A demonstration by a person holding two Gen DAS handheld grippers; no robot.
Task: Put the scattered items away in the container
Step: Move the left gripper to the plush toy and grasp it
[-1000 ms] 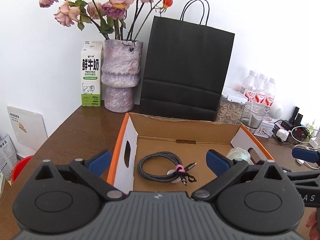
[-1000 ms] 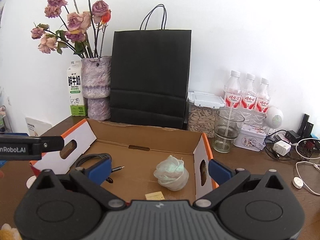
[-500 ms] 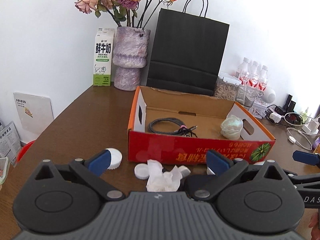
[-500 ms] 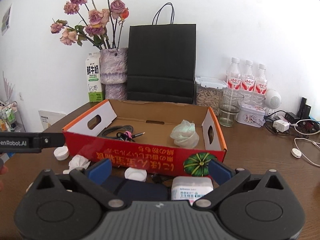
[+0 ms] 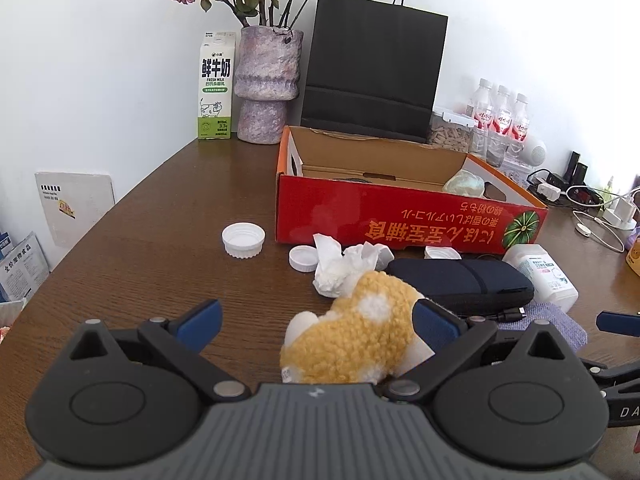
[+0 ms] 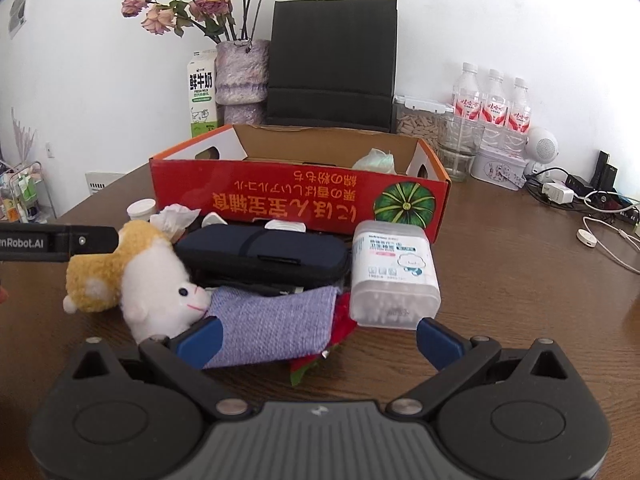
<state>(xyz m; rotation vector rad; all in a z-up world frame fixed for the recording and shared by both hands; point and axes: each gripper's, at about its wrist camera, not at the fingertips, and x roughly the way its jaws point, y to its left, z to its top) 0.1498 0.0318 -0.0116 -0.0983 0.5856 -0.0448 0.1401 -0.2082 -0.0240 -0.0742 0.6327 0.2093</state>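
Here, plush toy (image 5: 356, 344) between left hand-held gripper (image 5: 316, 326) fingers

Both claws: withdrawn from over the red box (image 5: 408, 216), now low above the worktop (image 5: 160, 216). Left claw (image 5: 316, 322): plush toy (image 5: 356, 340) newly between its fingers. Right claw (image 6: 318, 336): purple cloth (image 6: 272, 324) newly in front.

I'm working in what looks like a lived-in home, at a brown wooden table (image 5: 152, 216) pushed against a white wall. Far ahead of my tongs stand a vase of dried roses (image 5: 267, 84), a milk carton (image 5: 216, 86) and a black paper bag (image 5: 372, 68). Off to the right sit water bottles (image 6: 494, 100) and tangled chargers (image 6: 576, 192).
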